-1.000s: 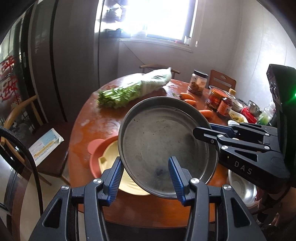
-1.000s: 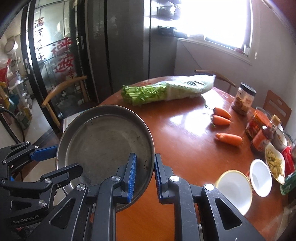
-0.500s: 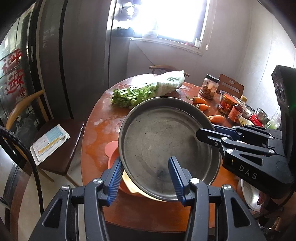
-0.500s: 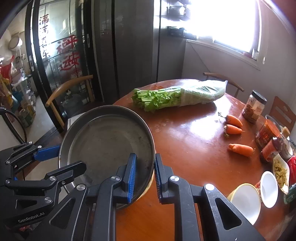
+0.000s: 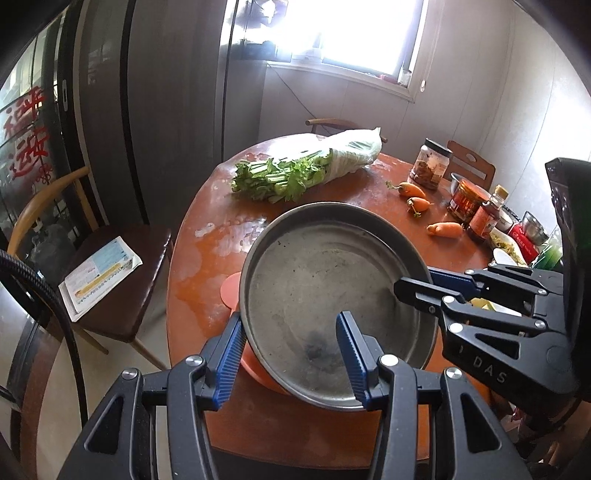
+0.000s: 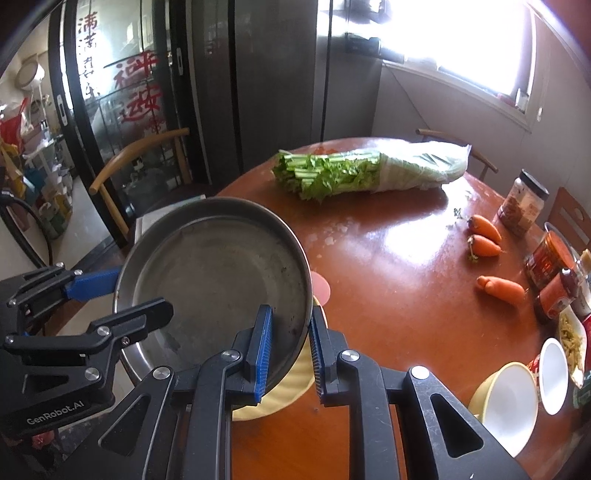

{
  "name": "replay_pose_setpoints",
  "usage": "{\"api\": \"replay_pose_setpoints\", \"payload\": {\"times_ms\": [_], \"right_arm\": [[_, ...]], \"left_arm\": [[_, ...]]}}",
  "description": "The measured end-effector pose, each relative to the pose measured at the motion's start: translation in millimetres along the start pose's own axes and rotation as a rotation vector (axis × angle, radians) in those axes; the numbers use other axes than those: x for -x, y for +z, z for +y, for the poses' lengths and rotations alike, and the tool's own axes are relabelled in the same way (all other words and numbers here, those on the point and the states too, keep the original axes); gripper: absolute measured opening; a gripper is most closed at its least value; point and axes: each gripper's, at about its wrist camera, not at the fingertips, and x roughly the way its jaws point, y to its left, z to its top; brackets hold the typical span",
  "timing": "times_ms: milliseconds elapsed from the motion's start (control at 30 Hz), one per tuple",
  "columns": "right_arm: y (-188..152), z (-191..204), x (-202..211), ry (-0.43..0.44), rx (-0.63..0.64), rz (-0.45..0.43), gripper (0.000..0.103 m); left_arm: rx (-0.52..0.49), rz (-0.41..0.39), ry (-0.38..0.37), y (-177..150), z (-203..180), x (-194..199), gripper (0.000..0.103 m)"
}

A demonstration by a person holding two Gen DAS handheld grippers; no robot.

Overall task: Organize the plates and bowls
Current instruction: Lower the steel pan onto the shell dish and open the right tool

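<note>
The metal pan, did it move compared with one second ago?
Yes. The metal pan now covers nearly all of the yellow plate and orange dish on the table, having come over and down toward them.

Small dining room, bright window point(image 5: 354, 33) totally blown out with daylight, white walls. Round reddish wooden table point(image 6: 399, 280), wooden chairs point(image 5: 55, 206) around it, tall grey fridge point(image 6: 273, 74), glass door with red lettering point(image 6: 122, 92).

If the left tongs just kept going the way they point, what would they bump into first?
They already grip the metal pan by its rim. Pushed further, the left tongs would probably drive it into the orange plate beneath, on the table; depth is unclear.
</note>
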Motion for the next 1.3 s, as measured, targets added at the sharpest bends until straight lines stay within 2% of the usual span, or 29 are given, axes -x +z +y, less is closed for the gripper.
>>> {"api": "replay_pose_setpoints", "payload": {"times_ms": [633,1300], "right_arm": [[-15.3,-2.0,-29.2,0.004,-0.028,0.071,0.021],[-17.1,-6.9,-45.4,0.003,-0.052,0.065,0.022]], "left_arm": [[-0.006,0.062,0.007,-5.1,5.5,-36.8,0.05],[-0.04,0.062,0.039,-5.7,2.3,-54.6,0.05]]}}
